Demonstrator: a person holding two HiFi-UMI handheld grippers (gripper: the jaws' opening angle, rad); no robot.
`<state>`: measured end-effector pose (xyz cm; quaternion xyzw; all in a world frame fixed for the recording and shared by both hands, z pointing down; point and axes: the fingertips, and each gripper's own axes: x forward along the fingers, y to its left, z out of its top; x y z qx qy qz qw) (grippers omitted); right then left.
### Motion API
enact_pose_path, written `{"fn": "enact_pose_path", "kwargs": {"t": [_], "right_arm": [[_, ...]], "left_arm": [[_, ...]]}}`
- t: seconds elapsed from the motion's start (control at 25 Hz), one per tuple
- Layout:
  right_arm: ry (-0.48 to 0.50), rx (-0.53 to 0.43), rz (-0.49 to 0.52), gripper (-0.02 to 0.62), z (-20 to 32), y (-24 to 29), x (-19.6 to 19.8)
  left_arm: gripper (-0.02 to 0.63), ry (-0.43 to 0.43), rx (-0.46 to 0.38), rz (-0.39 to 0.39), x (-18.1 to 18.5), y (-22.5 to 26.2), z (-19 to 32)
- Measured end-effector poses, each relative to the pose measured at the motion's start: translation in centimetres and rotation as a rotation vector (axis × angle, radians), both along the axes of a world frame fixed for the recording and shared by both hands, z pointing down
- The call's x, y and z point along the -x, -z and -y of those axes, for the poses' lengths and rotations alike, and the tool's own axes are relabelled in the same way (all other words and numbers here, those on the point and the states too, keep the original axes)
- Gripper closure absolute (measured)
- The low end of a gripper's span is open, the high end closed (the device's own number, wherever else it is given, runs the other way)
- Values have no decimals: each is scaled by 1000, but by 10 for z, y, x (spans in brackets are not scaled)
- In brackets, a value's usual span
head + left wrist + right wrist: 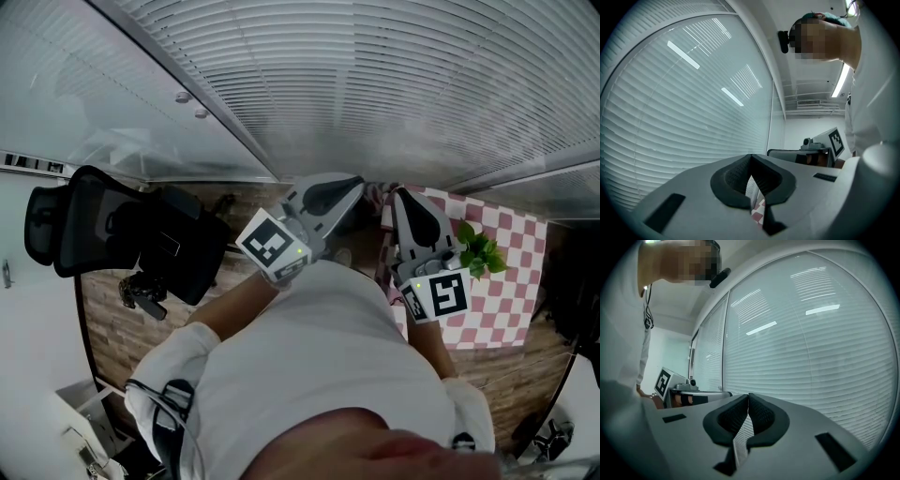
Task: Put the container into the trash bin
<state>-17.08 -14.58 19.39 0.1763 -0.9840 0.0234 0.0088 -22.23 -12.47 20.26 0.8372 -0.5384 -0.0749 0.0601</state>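
Note:
No container and no trash bin shows in any view. My left gripper (349, 186) and right gripper (401, 199) are held side by side in front of the person's chest, pointing level at the window blinds (375, 84). In the left gripper view the left gripper (750, 157) has its dark pads (733, 180) pressed together with nothing between them. The right gripper (748, 394) looks the same in its own view, its pads (761, 416) shut and empty. Each gripper view also catches the other gripper's marker cube (836, 140) (663, 383) off to the side.
A table with a pink and white checkered cloth (511, 291) stands below right, with a small green plant (480, 251) on it. A black office chair (112, 230) stands at the left on the wooden floor (112, 323). Blinds cover the glass wall ahead.

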Motion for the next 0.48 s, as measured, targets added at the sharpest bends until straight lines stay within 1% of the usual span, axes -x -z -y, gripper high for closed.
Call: {"fn": "enact_pose_path", "kwargs": {"t": [0.2, 0.48], "right_arm": [[4, -3, -12, 563, -2, -2, 2], [5, -10, -12, 563, -3, 2, 2]], "left_arm": [[575, 2, -5, 3, 3, 0, -1], [575, -3, 1, -19, 1, 2, -1]]}}
